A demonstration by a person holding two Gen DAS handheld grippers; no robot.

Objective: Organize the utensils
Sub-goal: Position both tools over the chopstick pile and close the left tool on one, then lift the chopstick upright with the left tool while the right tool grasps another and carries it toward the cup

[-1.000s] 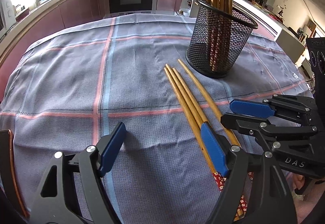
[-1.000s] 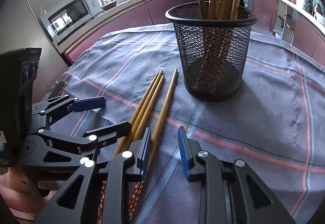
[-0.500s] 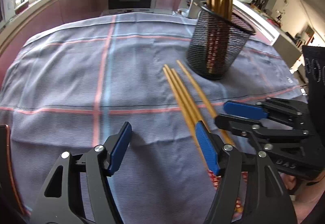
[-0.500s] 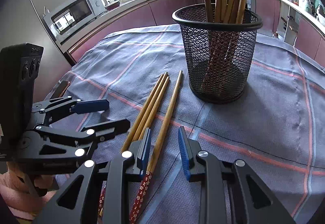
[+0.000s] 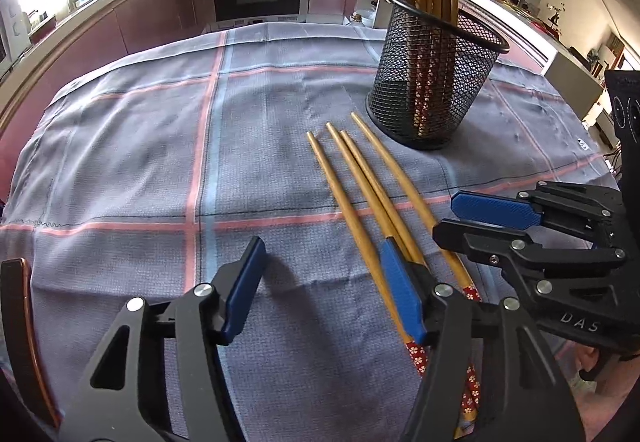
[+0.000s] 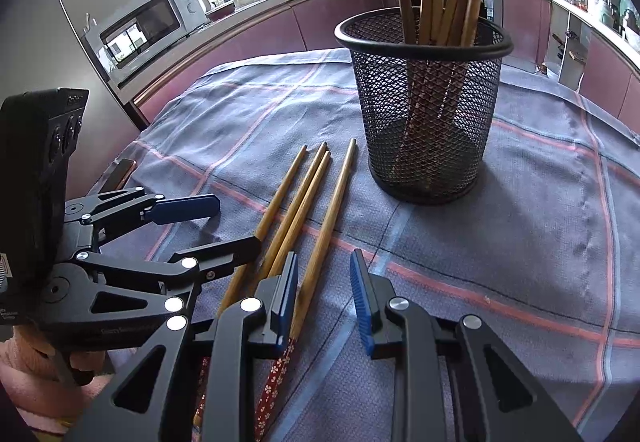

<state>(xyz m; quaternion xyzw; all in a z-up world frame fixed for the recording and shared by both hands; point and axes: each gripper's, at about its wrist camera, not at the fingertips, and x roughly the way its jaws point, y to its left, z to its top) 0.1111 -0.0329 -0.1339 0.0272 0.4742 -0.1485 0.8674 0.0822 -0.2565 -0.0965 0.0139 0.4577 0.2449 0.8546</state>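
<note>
Left gripper (image 5: pixel 320 288) closing over bare cloth (image 5: pixel 140 145), right gripper (image 6: pixel 324 296) waiting open beside four chopsticks (image 5: pixel 360 177); next move requiring one pinched and lifted into the cup (image 5: pixel 432 81)

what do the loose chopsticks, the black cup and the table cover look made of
Loose chopsticks: likely wood or bamboo, smooth tan shafts, red floral-patterned ends. Black cup: probably metal wire mesh, see-through, matte black. Table cover: woven cloth, wrinkled, grey-blue with pink stripes.

Surface (image 5: pixel 120 161) draped in grey checked cloth (image 5: pixel 280 89); four chopsticks (image 5: pixel 372 193) lying loose just beside upright mesh holder (image 5: pixel 432 81).
</note>
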